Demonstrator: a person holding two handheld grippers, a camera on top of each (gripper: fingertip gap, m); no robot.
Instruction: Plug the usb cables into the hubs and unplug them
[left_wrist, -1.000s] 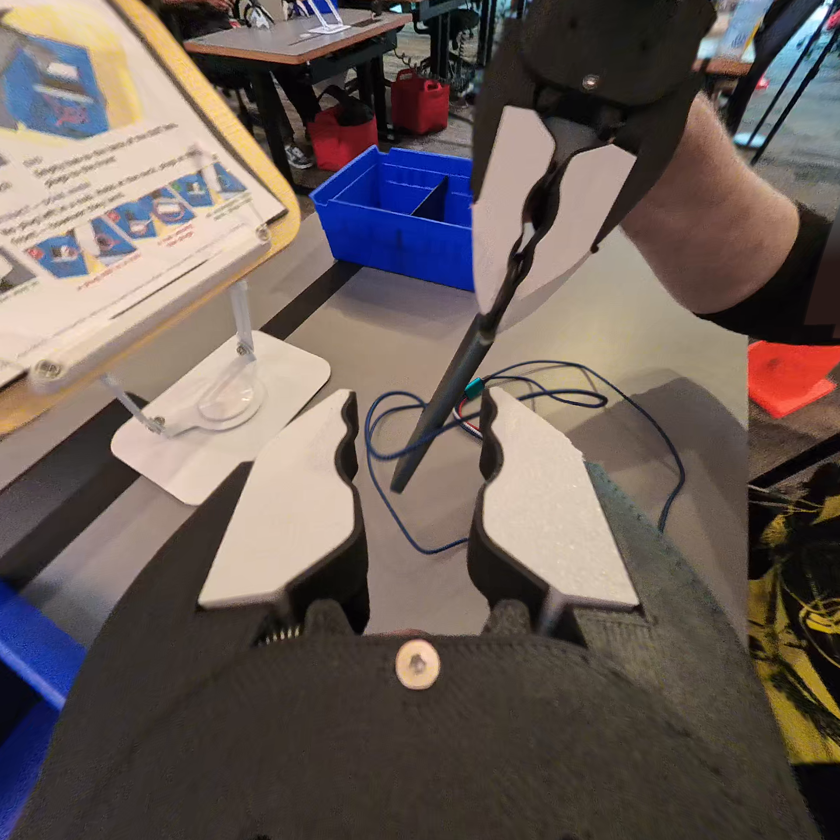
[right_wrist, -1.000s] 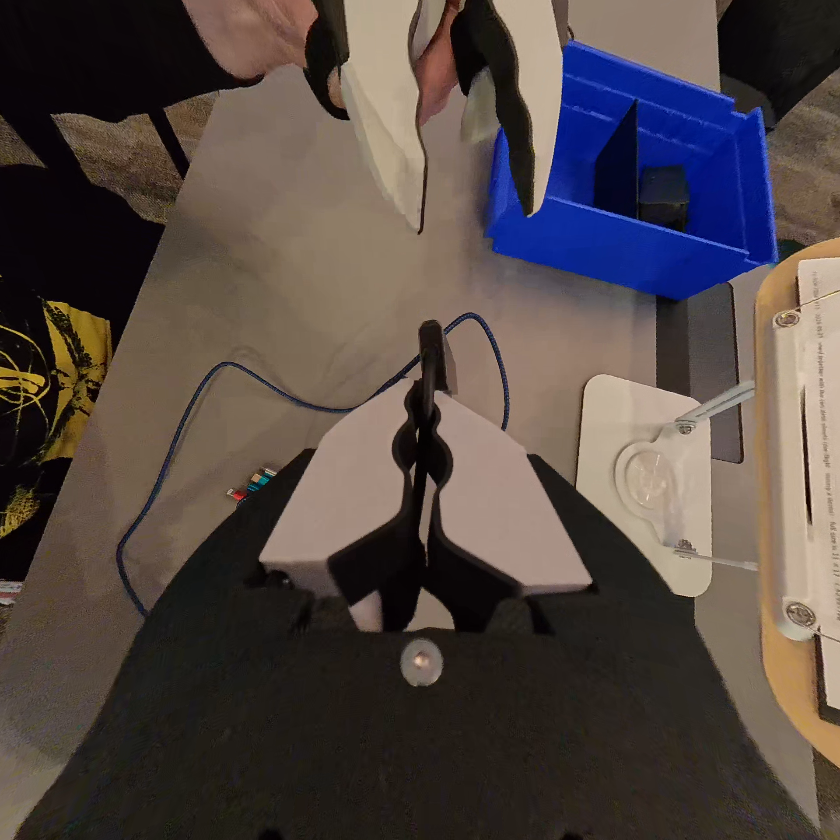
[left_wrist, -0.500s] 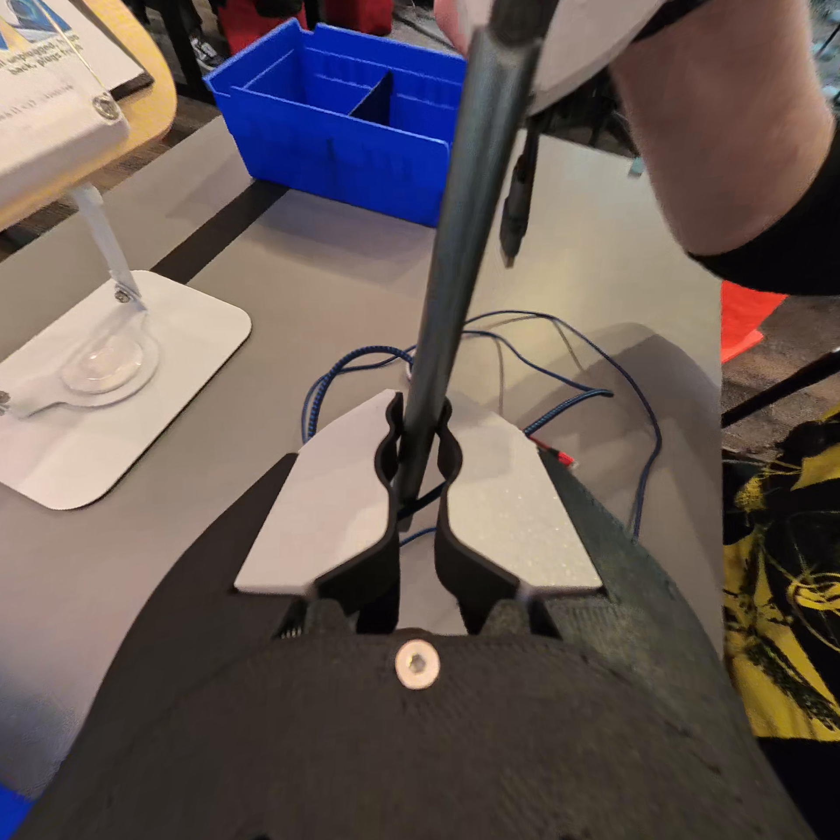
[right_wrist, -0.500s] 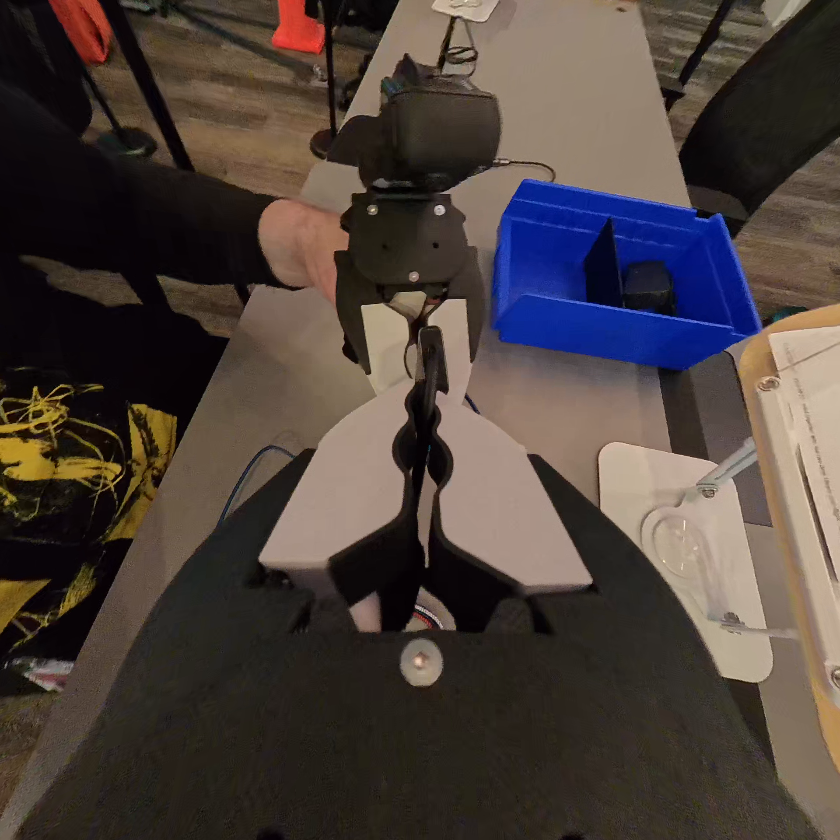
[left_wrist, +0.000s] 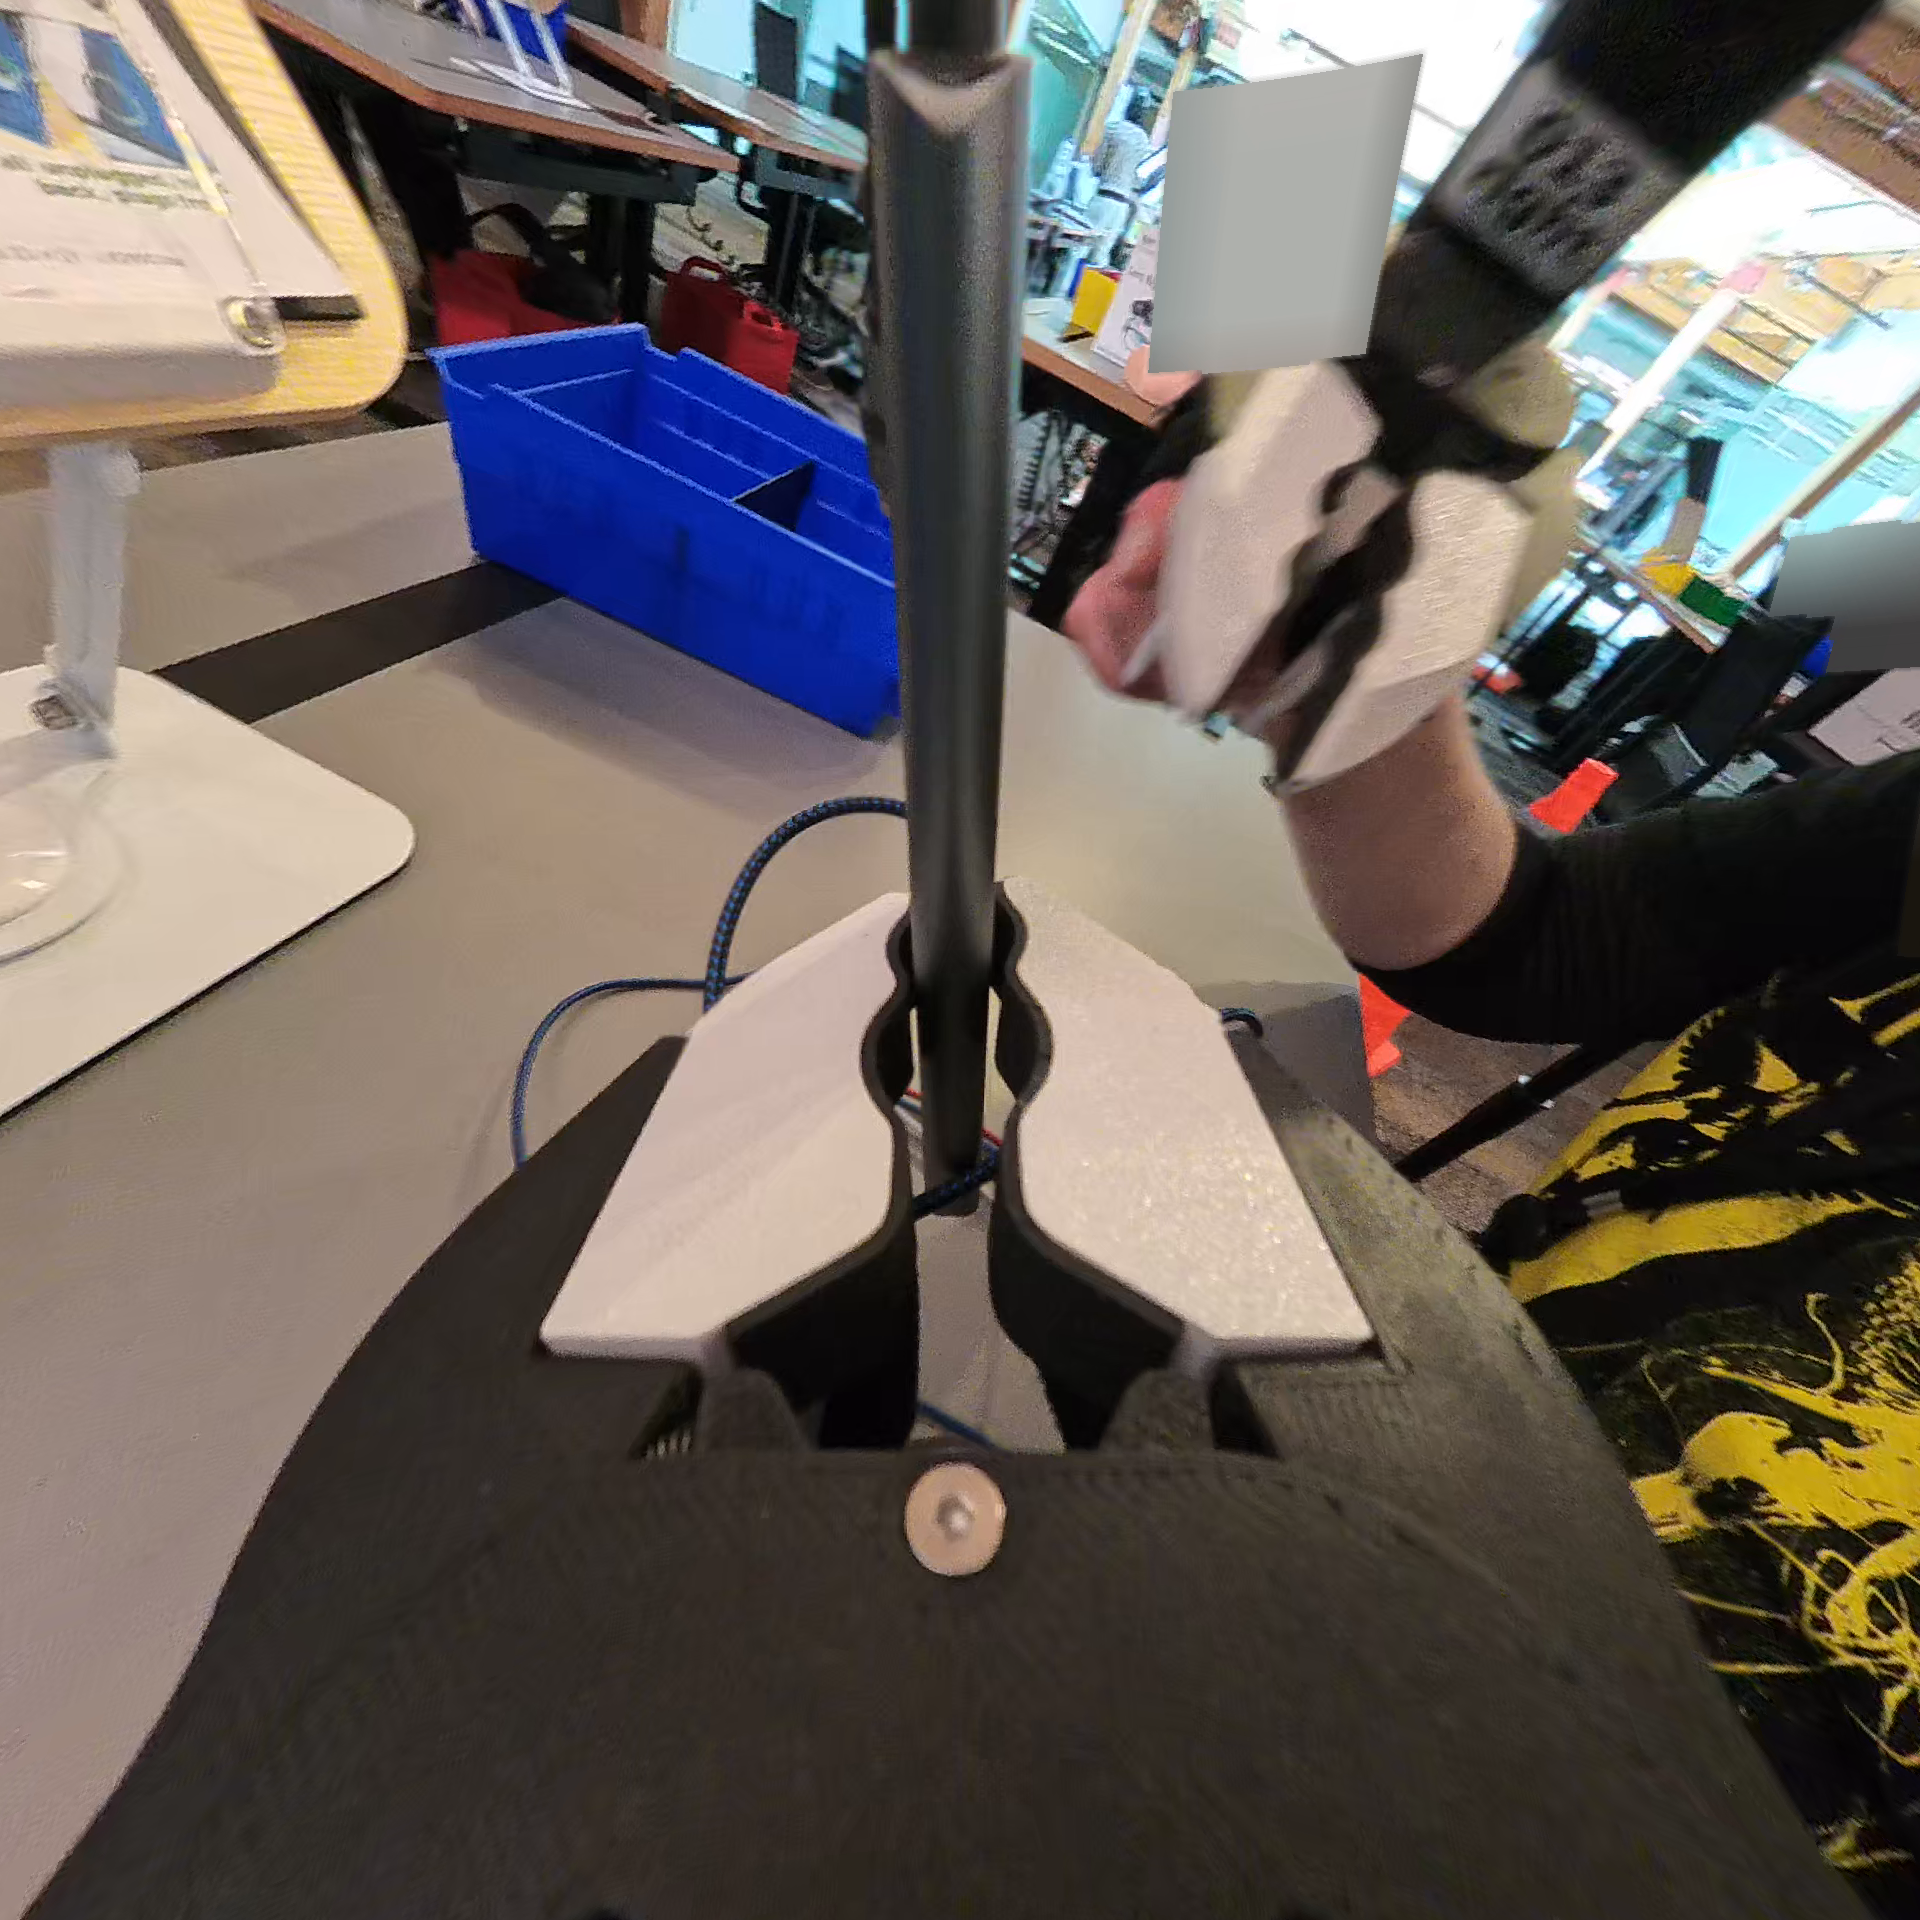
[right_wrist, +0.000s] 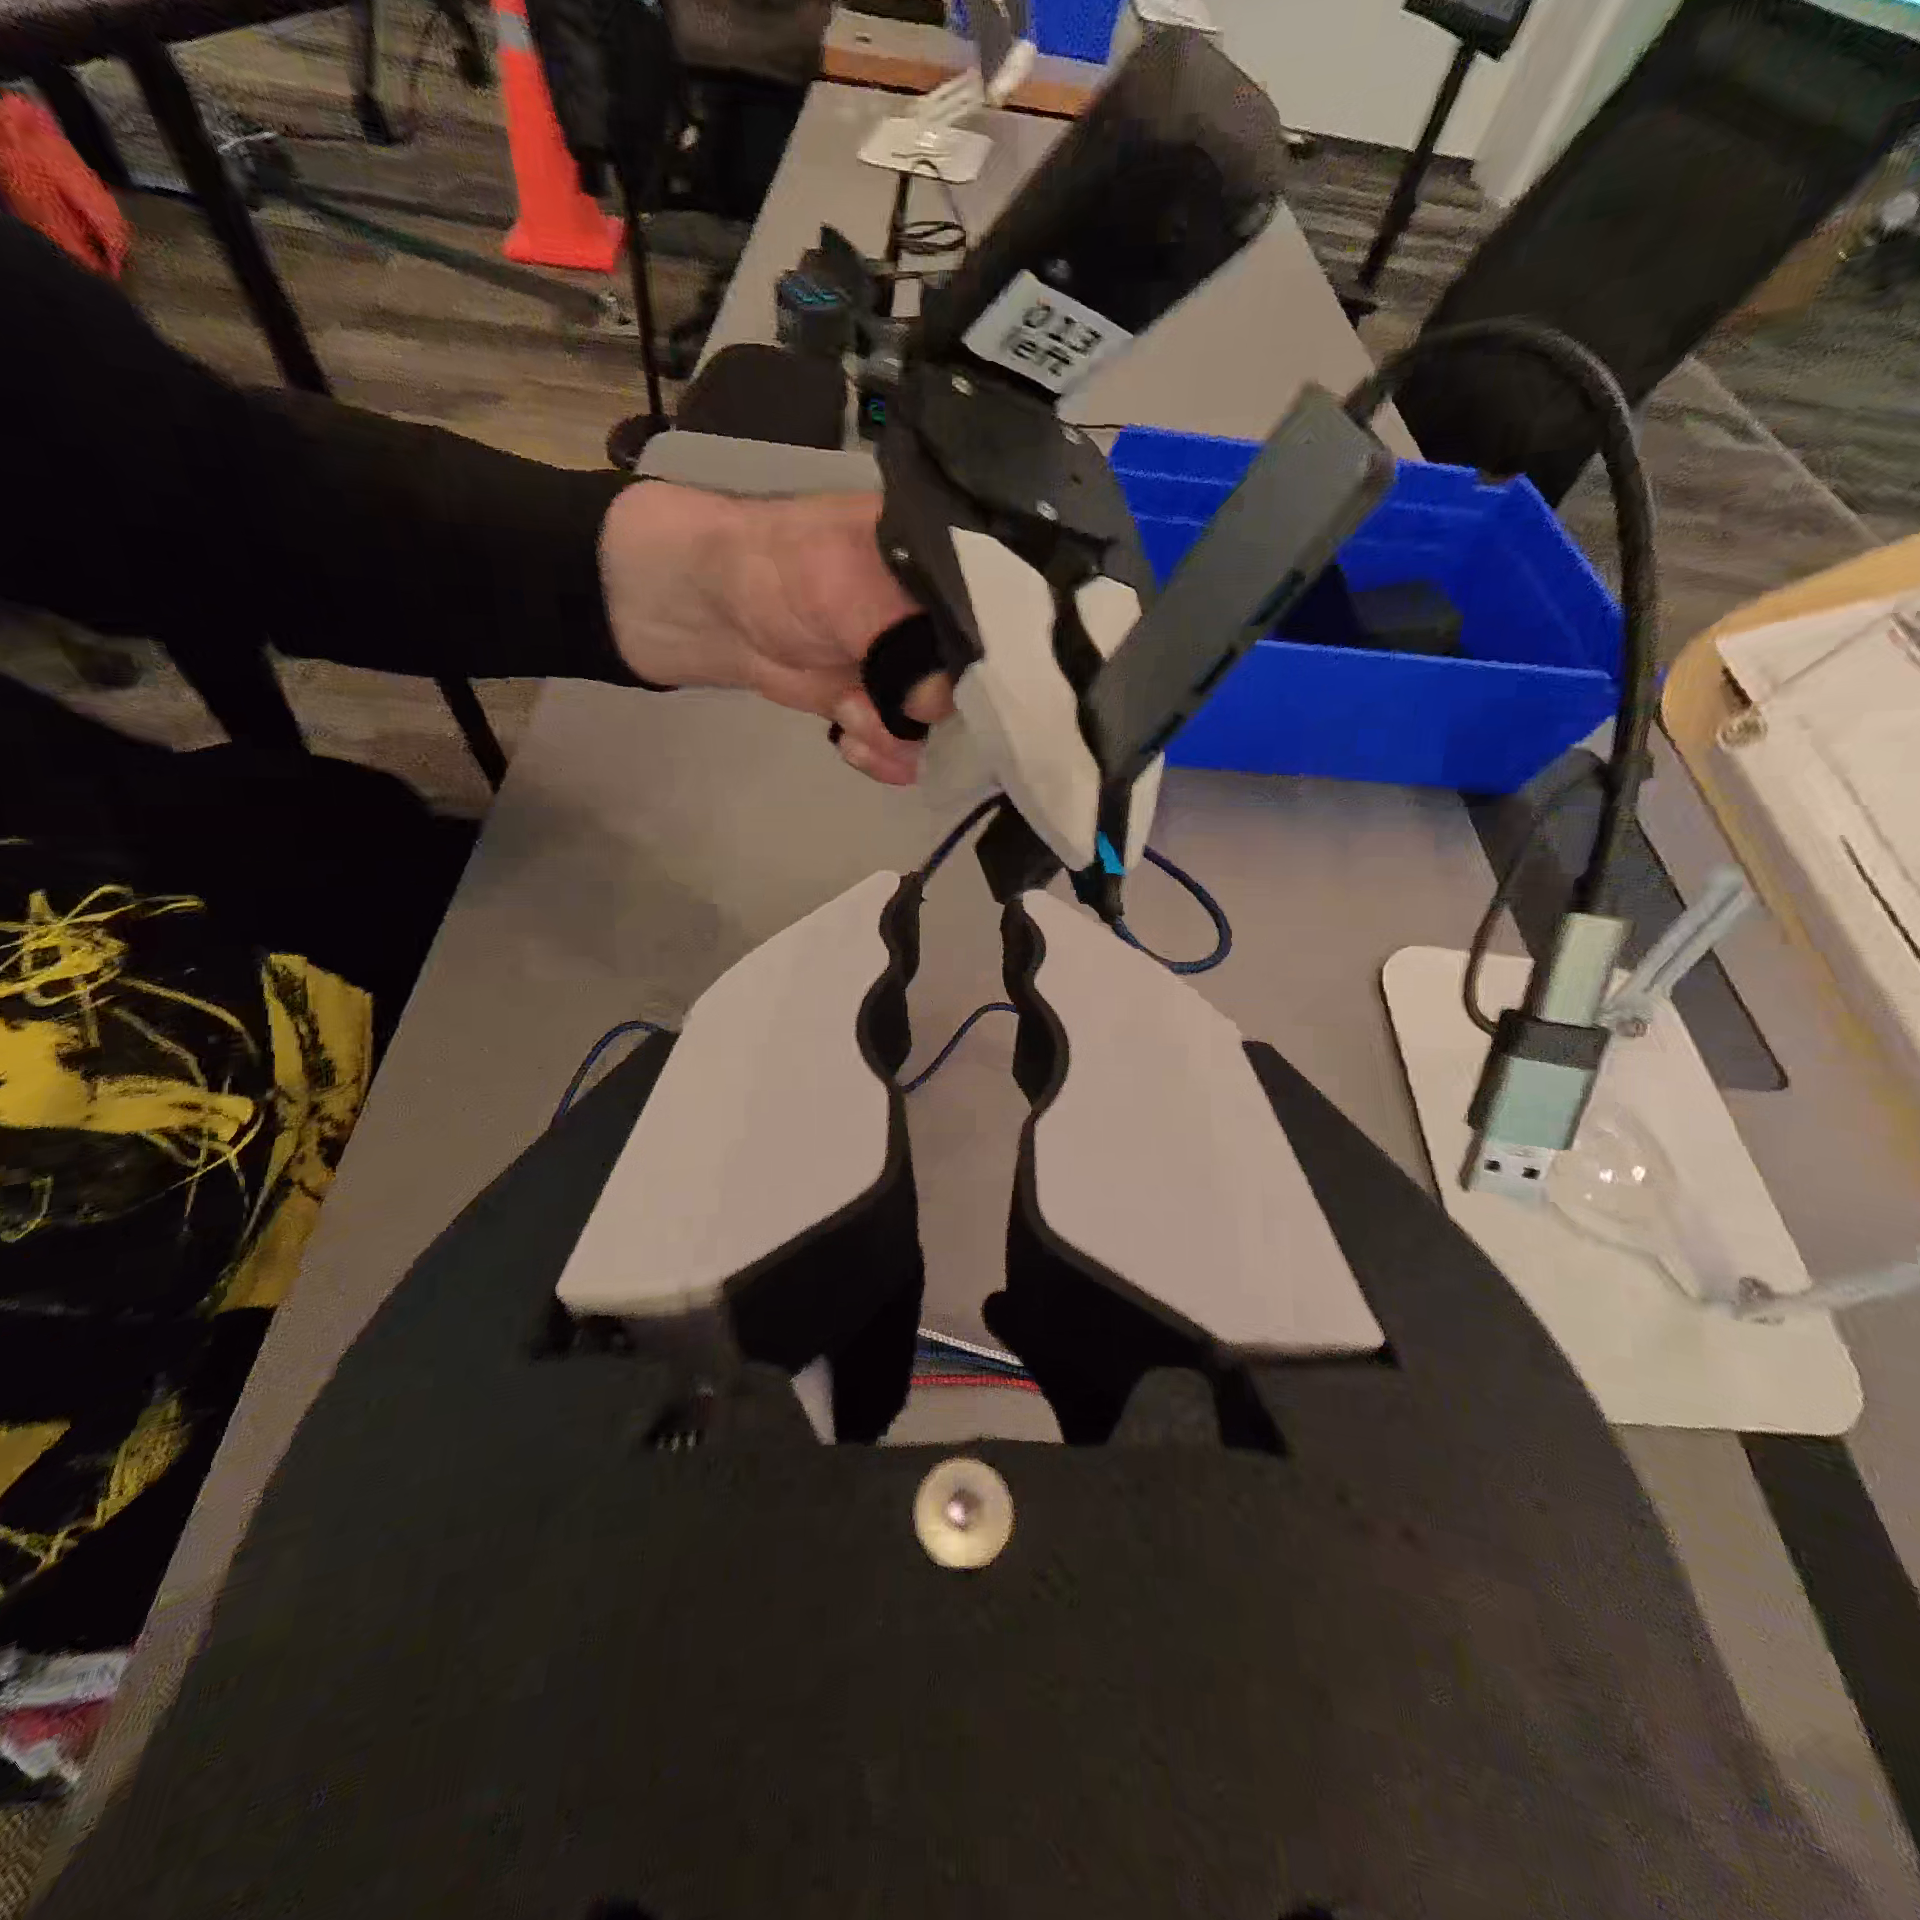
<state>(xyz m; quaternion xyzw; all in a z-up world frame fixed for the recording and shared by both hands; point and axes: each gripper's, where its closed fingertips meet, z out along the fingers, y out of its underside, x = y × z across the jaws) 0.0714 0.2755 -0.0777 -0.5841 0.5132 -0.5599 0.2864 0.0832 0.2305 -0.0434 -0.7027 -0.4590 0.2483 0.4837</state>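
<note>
My left gripper (left_wrist: 951, 914) is shut on the lower end of a slim dark grey USB hub (left_wrist: 940, 520), which stands upright between the pads. In the right wrist view the left gripper (right_wrist: 1112, 831) holds the hub (right_wrist: 1236, 582) tilted above the table. The hub's own black cable (right_wrist: 1621, 582) loops down to a silver USB plug (right_wrist: 1538, 1081) that hangs free. My right gripper (right_wrist: 961, 894) is open with nothing between its pads; it also shows blurred in the left wrist view (left_wrist: 1340, 644). A blue braided cable (right_wrist: 1195, 935) lies on the table, with a black plug (right_wrist: 1013, 862) just beyond my right fingertips.
A blue divided bin (right_wrist: 1455, 665) stands at the back of the grey table (right_wrist: 644, 831). A white stand base (right_wrist: 1621, 1299) with a document holder (left_wrist: 156, 208) is at the side. An orange cone (right_wrist: 551, 156) stands on the floor behind.
The hub passed from my right gripper to my left. The left pads came together on its lower end, then the right pads opened and drew back from it.
</note>
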